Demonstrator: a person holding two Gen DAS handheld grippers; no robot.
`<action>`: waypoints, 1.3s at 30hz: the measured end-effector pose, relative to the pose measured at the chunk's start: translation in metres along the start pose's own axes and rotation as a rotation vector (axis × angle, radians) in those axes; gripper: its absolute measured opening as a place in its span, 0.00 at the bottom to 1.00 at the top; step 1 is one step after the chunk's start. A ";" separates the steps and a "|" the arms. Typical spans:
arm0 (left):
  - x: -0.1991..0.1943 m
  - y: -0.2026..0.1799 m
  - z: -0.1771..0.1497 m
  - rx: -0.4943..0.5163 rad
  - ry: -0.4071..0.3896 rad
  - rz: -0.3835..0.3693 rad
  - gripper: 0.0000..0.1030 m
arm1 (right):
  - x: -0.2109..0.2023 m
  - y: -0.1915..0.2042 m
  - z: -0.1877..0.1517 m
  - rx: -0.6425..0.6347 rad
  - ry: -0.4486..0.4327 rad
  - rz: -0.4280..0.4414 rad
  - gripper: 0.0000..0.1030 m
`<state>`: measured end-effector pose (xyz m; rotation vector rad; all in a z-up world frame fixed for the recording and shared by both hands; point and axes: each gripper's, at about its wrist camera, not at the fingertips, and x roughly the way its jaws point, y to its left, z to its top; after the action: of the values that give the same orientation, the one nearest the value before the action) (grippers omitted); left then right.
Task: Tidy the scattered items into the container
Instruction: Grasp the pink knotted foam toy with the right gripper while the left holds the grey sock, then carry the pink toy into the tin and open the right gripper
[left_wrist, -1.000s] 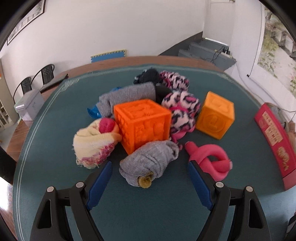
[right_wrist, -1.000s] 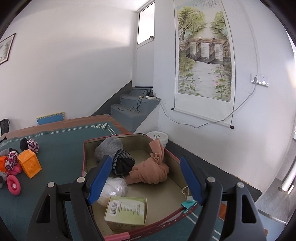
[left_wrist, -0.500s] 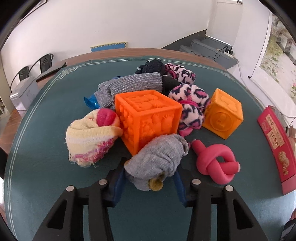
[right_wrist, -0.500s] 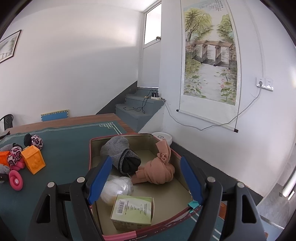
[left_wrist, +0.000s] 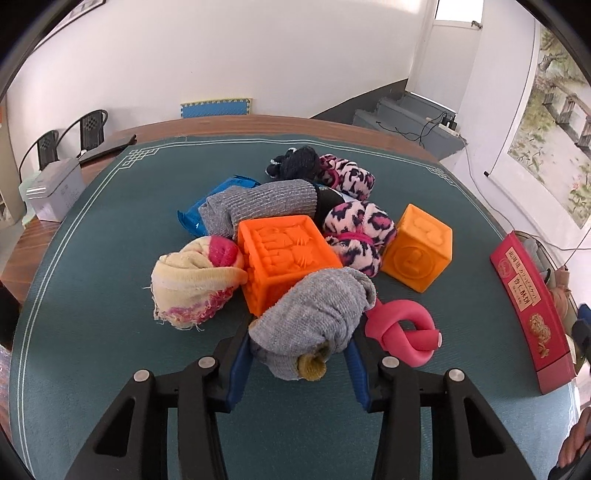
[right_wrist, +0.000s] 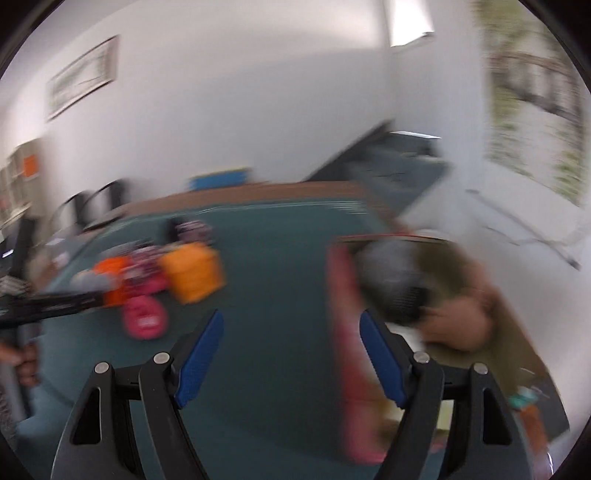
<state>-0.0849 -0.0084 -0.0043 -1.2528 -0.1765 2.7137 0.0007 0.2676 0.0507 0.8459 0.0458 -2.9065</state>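
Gripping the grey sock roll (left_wrist: 314, 314), the left tool (left_wrist: 295, 354) should lift straight clear of the orange cube (left_wrist: 288, 258) toward the red container (left_wrist: 532, 295), while the right tool (right_wrist: 291, 354) gapes empty.

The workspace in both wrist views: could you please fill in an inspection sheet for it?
Surface: teal mat on a wooden table.
Job's things: grey rolled sock between the left fingers; cream and pink sock, embossed orange cube, lighter orange cube, pink knot toy, leopard-print socks, ribbed grey sock, dark sock, blue packet piled together; red container at the right edge, already holding items.
Clutter: grey tin off the mat.
Grippers: left gripper shut on the sock; right gripper open, empty, view motion-blurred.
Cables: wires by the steps.
Surroundings: chairs, scroll painting.
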 end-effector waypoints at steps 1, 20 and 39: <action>-0.001 0.000 0.000 0.000 0.000 -0.001 0.46 | 0.004 0.012 0.004 -0.027 0.019 0.052 0.77; -0.005 0.009 0.003 -0.029 0.003 -0.007 0.46 | 0.128 0.120 0.004 -0.210 0.313 0.317 0.66; -0.005 -0.006 -0.004 0.017 0.002 -0.009 0.46 | 0.057 0.075 0.016 -0.087 0.135 0.167 0.48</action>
<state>-0.0780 -0.0032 -0.0018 -1.2471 -0.1581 2.7005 -0.0470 0.1860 0.0337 0.9798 0.1070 -2.6691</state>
